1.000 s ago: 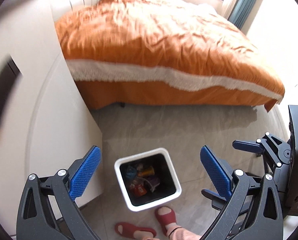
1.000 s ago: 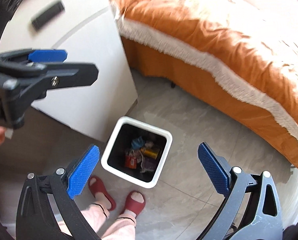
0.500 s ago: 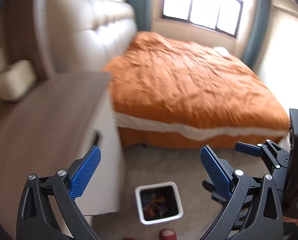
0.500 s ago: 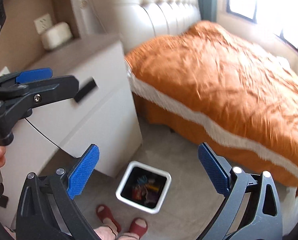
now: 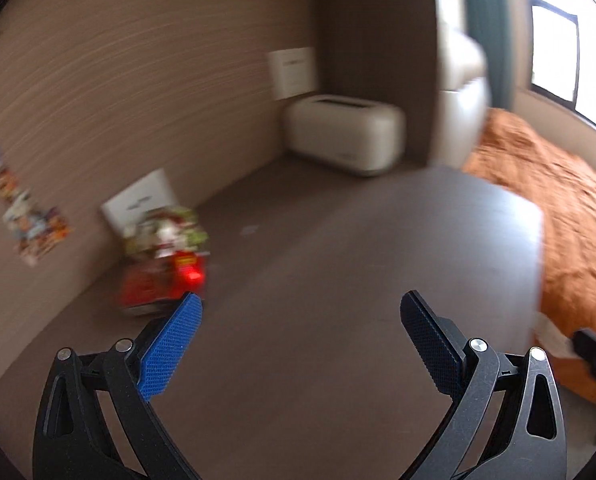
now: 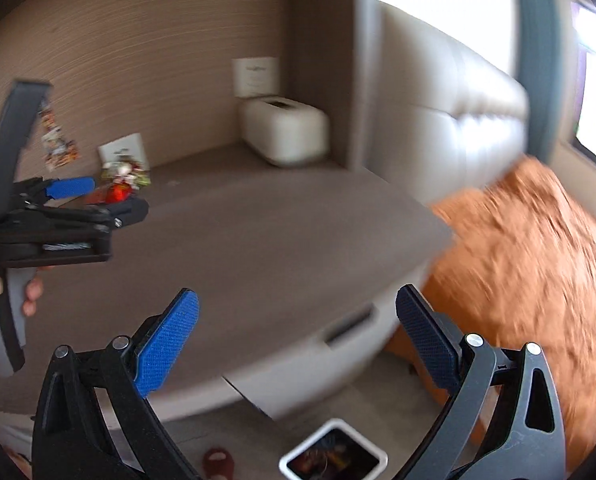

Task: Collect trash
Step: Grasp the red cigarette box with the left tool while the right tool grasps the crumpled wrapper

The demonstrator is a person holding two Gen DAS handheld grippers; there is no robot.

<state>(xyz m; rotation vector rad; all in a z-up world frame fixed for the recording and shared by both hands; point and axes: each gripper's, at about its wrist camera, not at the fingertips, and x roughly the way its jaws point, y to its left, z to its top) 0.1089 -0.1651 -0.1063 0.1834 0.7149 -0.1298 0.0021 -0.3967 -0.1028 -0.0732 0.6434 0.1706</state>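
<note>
Blurred red and green snack wrappers [image 5: 163,258] lie at the back left of the brown nightstand top [image 5: 338,280], near the wall. My left gripper [image 5: 300,340] hangs open above the nightstand, its left finger just right of the wrappers, holding nothing. From the right wrist view the same wrappers [image 6: 123,180] show beyond the left gripper [image 6: 93,196], which a hand holds. My right gripper [image 6: 295,340] is open and empty over the nightstand's front edge. The white trash bin [image 6: 334,454] stands on the floor below, with colourful trash inside.
A cream tissue box [image 5: 344,132] sits at the nightstand's back corner, a white card [image 5: 139,200] leans on the wall behind the wrappers. The orange-covered bed [image 6: 530,264] lies to the right. A red slipper [image 6: 217,462] shows beside the bin.
Both grippers have swung up from looking down at the bin and floor to facing the nightstand top. The wrappers have come into view. Both grippers stayed open.
</note>
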